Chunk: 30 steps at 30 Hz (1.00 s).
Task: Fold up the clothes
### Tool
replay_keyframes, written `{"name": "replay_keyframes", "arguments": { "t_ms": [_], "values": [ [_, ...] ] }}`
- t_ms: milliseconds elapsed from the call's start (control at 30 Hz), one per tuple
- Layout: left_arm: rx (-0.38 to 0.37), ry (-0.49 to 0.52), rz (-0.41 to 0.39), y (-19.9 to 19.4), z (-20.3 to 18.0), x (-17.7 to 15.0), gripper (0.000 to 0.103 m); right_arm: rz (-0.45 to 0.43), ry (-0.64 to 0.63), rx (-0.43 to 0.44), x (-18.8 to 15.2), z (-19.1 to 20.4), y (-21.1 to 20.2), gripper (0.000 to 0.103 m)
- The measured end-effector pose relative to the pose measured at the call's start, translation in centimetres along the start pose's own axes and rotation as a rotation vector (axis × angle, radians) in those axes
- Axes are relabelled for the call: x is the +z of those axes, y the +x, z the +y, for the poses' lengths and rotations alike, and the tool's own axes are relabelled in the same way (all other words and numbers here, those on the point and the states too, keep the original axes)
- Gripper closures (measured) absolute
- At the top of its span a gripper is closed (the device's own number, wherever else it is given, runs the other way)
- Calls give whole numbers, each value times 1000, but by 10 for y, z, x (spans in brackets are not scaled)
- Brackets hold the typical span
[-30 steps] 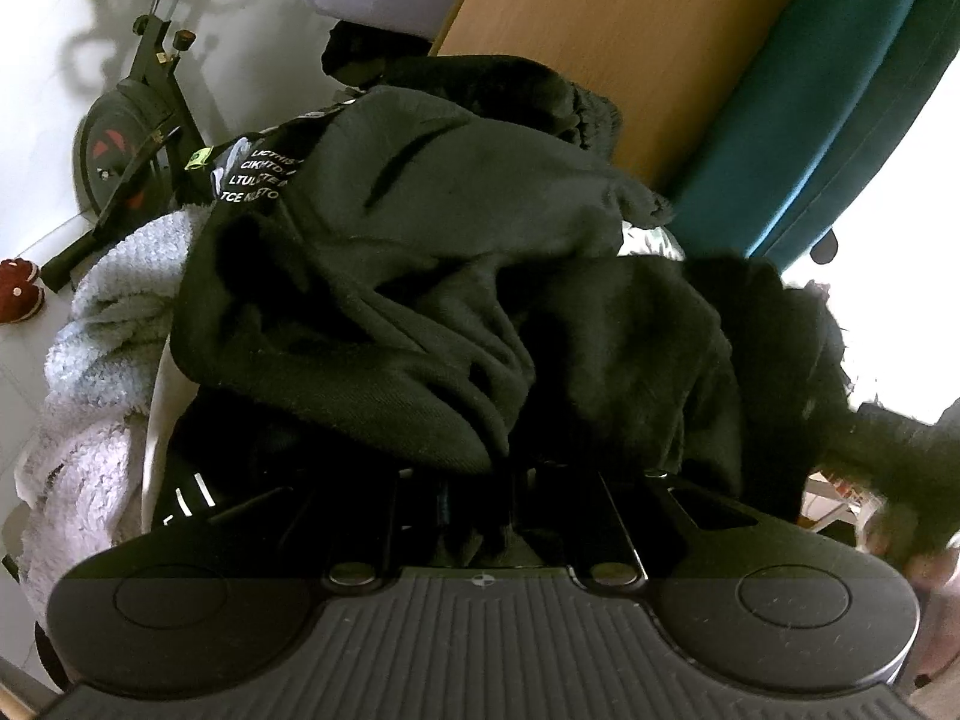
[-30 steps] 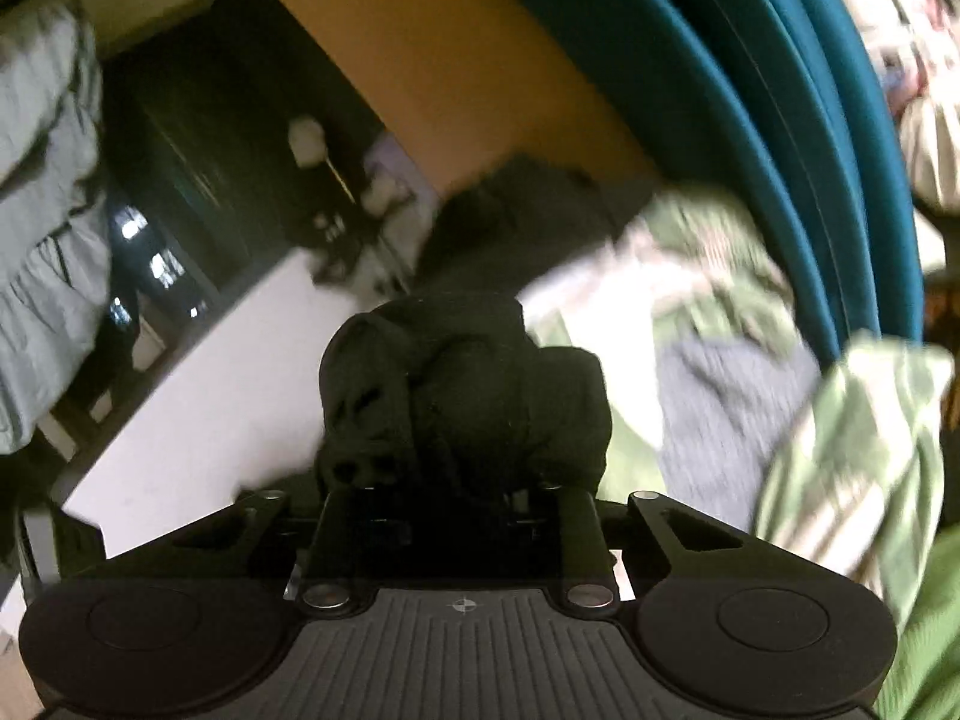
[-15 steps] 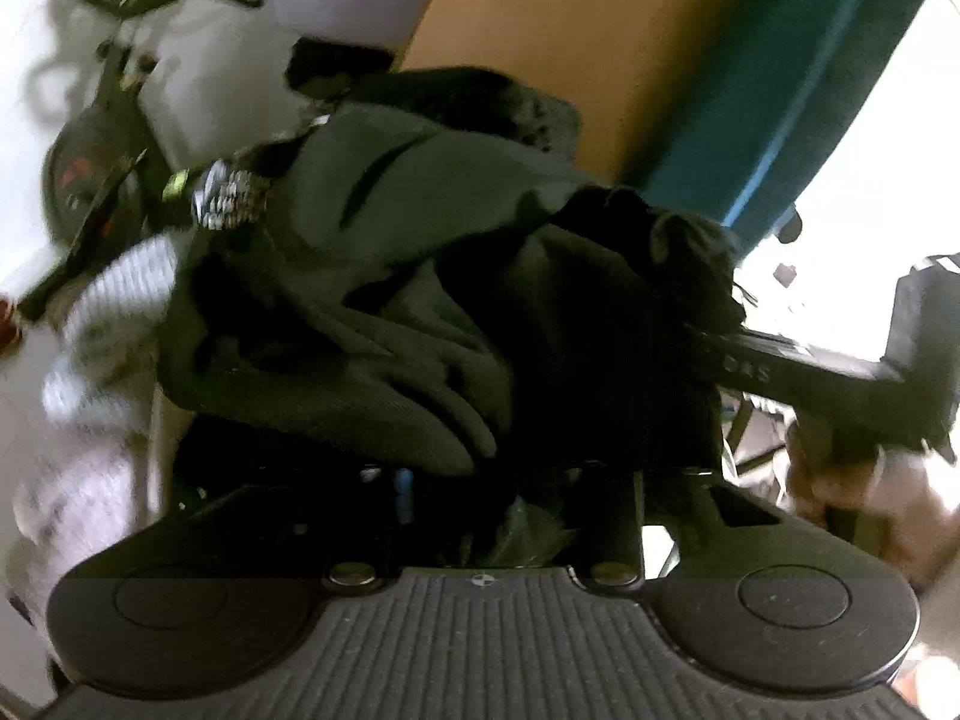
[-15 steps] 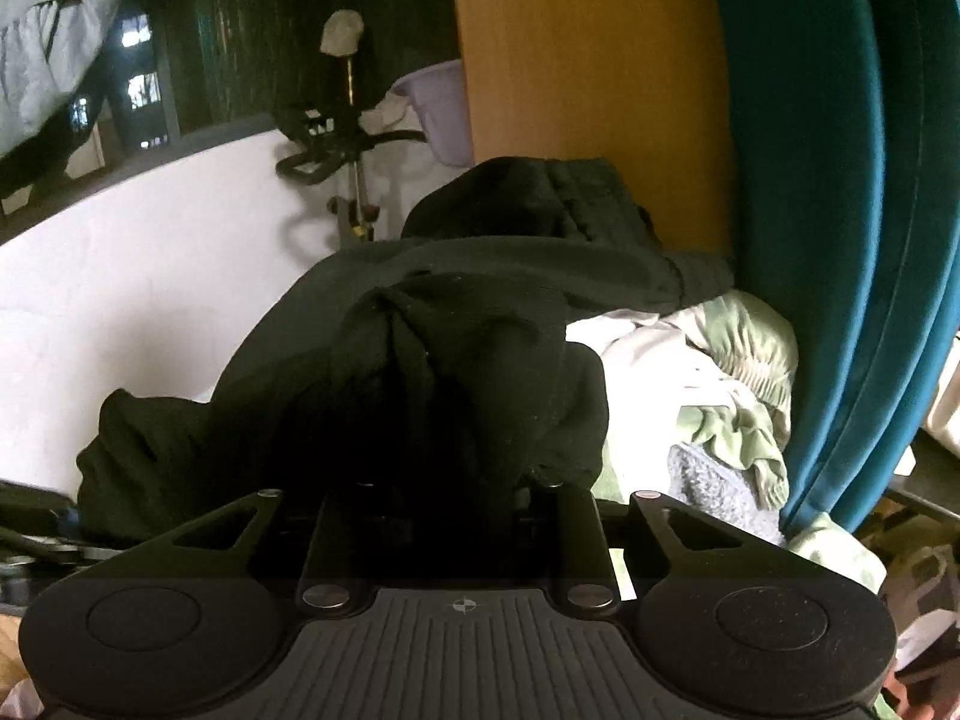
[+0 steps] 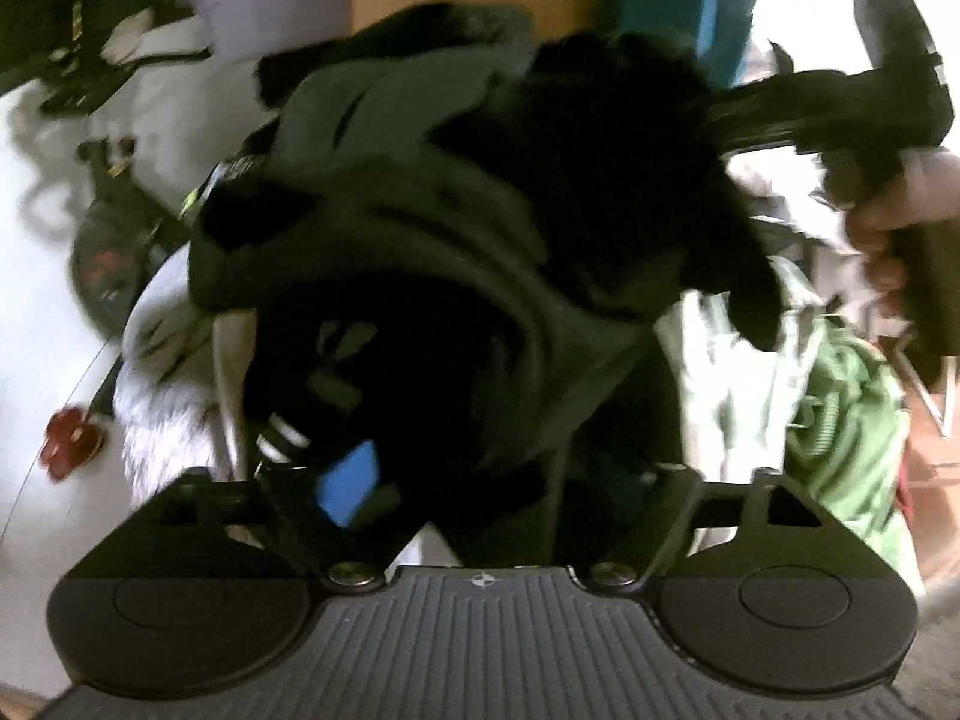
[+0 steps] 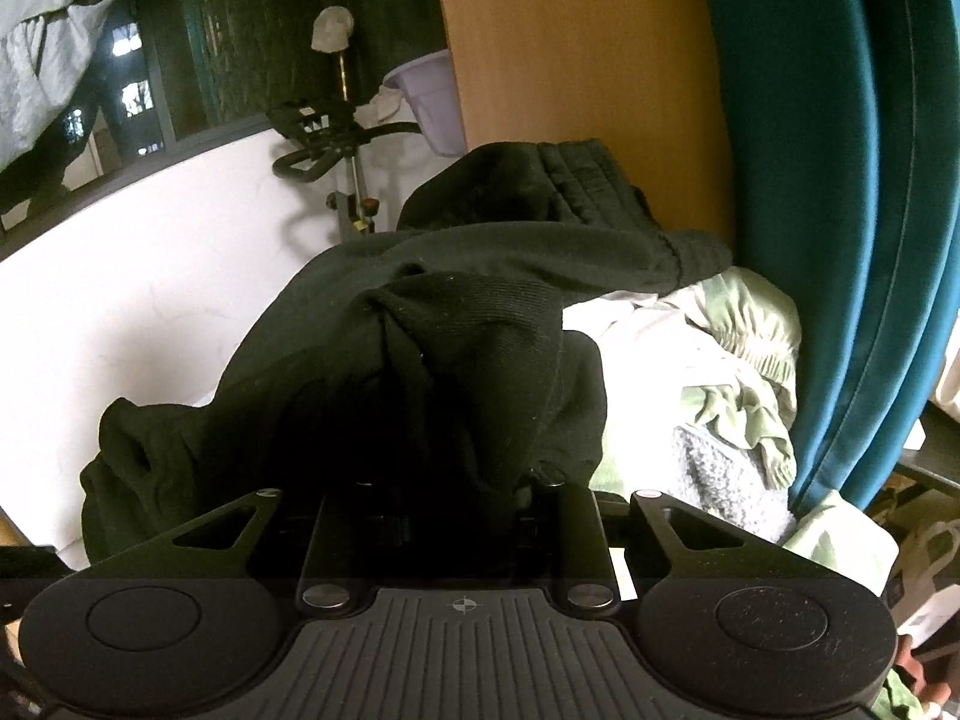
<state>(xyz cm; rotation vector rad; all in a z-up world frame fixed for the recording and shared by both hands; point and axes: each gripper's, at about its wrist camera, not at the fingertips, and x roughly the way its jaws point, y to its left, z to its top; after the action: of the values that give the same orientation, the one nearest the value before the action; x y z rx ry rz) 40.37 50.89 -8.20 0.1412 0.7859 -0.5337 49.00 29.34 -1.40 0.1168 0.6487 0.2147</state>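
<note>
Garment (image 6: pixel 456 336): black, bunched at 12 o'clock, clamped by right gripper (image 6: pixel 462 480) | left gripper (image 5: pixel 480 480): fingers wide, cloth between | left view only: hand (image 5: pixel 888 228) at 2 o'clock | lavender basin (image 6: pixel 429 96): contents unclear

We see our left tongs (image 5: pixel 480 480) spread wide, a black garment (image 5: pixel 480 228) bunched between and above them. Our right tongs (image 5: pixel 750 114) bite its far edge, a hand (image 5: pixel 894 222) gripping their handle. Green cloth (image 5: pixel 852 420) lies right; view blurred.
</note>
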Motion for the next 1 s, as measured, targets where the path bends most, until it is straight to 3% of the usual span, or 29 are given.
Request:
{"name": "replay_keyframes", "arguments": {
  "t_ms": [133, 167, 200, 267, 400, 600, 733, 833, 1000],
  "values": [
    [-10, -66, -44, 0, 8, -1, 41, 0, -4, -1, -1, 0, 0, 80],
    [-25, -60, -55, 1, 8, -1, 62, 0, -11, 0, -1, 0, 1, 80],
    [-44, -57, -58, 2, 8, 0, 93, 0, -19, 1, -2, 0, 1, 80],
    [-54, -64, -89, -4, 6, 4, 93, 0, -20, 2, -3, 0, 1, 80],
    [-41, -87, -243, -40, 14, 30, 93, 4, -11, 1, -4, -1, 1, 80],
    [-159, -154, -346, -58, 27, 80, 95, 8, 2, 1, -5, -2, 1, 80],
    [-209, -146, -309, -27, 19, 100, 95, 14, -1, -1, -5, -1, 1, 80],
    [-250, -256, -246, 7, 29, 98, 95, 17, -15, -4, -7, -1, 1, 80],
    [-266, -274, -213, 23, 31, 95, 95, 21, -16, -9, -9, -1, 3, 80]
  ]
}}
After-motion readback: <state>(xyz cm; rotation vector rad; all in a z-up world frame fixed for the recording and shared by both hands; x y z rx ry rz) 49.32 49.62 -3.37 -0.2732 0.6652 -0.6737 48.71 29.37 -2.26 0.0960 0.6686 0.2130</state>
